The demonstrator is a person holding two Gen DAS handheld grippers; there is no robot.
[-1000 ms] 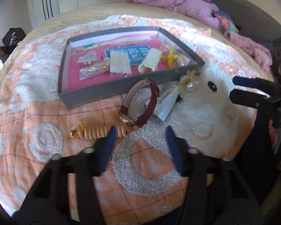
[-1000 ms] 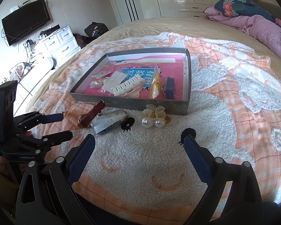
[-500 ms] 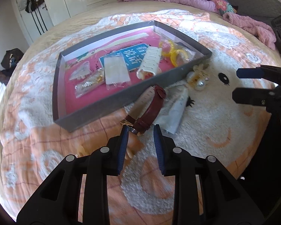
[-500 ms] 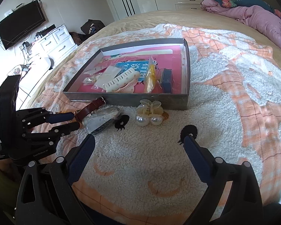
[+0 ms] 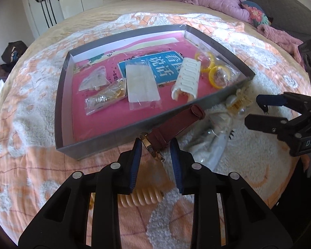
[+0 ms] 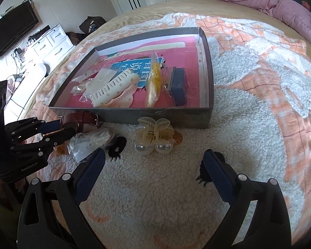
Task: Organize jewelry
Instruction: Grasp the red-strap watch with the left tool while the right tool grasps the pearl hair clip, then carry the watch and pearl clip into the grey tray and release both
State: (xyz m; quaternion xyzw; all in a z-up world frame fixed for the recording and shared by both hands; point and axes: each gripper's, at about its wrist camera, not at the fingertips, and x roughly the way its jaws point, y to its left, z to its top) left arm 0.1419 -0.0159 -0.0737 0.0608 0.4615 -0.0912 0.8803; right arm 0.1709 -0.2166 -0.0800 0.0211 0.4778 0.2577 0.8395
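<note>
A grey tray (image 5: 105, 139) with a pink floor holds bagged jewelry, a white hair clip (image 5: 186, 78) and yellow rings (image 5: 215, 72). My left gripper (image 5: 155, 147) is shut on a dark red leather watch (image 5: 172, 128) and holds it lifted at the tray's near wall; the watch also shows in the right wrist view (image 6: 80, 118). My right gripper (image 6: 153, 164) is open and empty above the blanket, near a cream pearl hair claw (image 6: 153, 134) and a clear bag (image 6: 89, 143).
A peach spiral hair tie (image 5: 143, 197) lies on the orange and white blanket under my left gripper. A pink quilt (image 5: 207, 0) is piled at the far side of the bed. A white dresser (image 6: 49, 45) stands beside the bed.
My left gripper moved forward, closed on the red watch and lifted it toward the tray wall. My right gripper stayed open and shifted slightly forward.
</note>
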